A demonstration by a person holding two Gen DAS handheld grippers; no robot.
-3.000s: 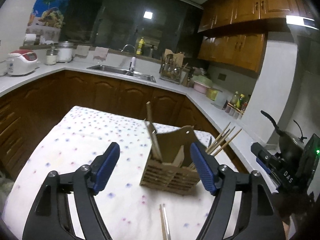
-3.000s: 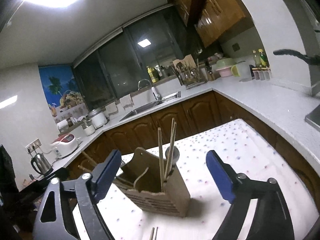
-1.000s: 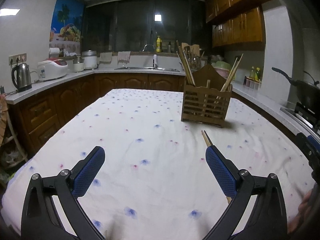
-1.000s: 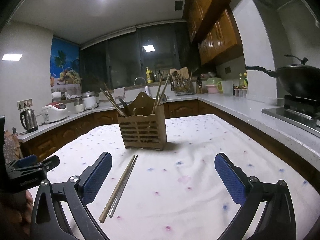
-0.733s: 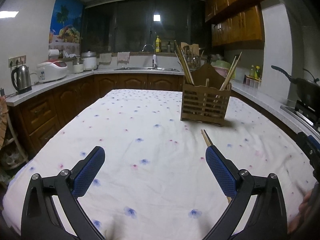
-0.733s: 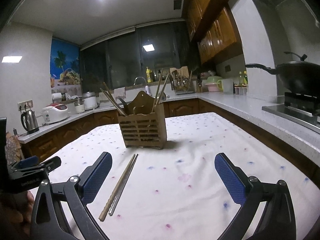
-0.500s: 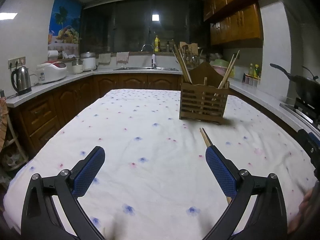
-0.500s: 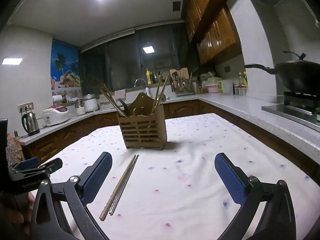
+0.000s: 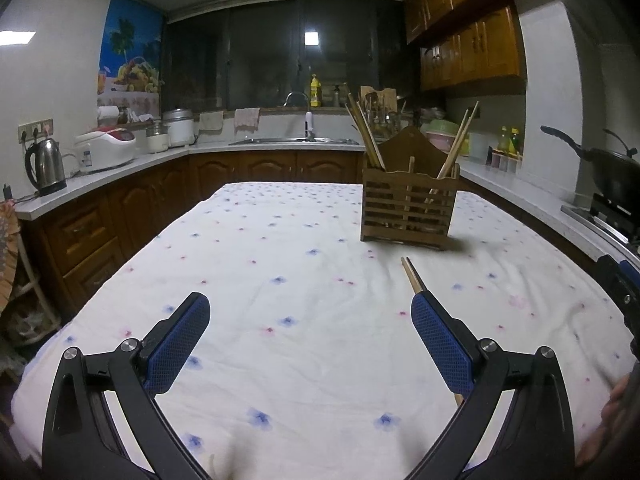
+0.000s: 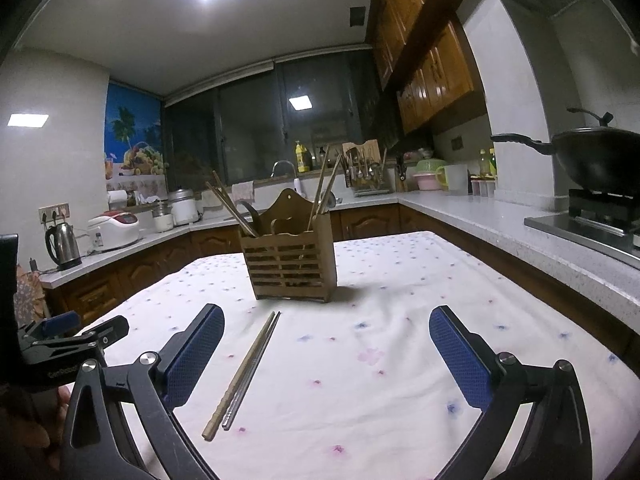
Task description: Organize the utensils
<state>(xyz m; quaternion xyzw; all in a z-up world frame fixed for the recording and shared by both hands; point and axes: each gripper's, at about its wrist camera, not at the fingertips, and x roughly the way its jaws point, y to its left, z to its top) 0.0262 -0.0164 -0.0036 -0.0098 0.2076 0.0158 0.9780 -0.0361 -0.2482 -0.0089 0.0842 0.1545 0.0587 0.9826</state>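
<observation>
Both grippers empty, jaws wide apart. Left gripper (image 9: 310,316) sits low over the table (image 9: 248,240), blue pads (image 9: 176,344) spread with only flowered cloth between them. Right gripper (image 10: 326,328) same posture, low and level, nothing held. Versus 3 s ago: both were up close and looking down on the utensil holder (image 10: 290,264), which sat between the pads; now both are pulled back and dropped near table height, and the holder is well ahead of each. Over the last second almost no change, just a slight drift in the left view, holder marginally more to the left of frame. Holder stands upright on the cloth, ahead and right of centre for the left gripper (image 9: 408,208), ahead and slightly left of centre for the right. Chopsticks stick out of its compartments, leaning left and right; a dark utensil handle shows on the left side in the right view. Loose chopsticks (image 10: 244,372), a wooden one and a metal one side by side, touching or nearly so, lie flat on the cloth between holder and right gripper, just inside its left pad. In the left view their far tips (image 9: 412,274) show just past the right pad; the rest is hidden behind it. Same spot as 1 s ago.
</observation>
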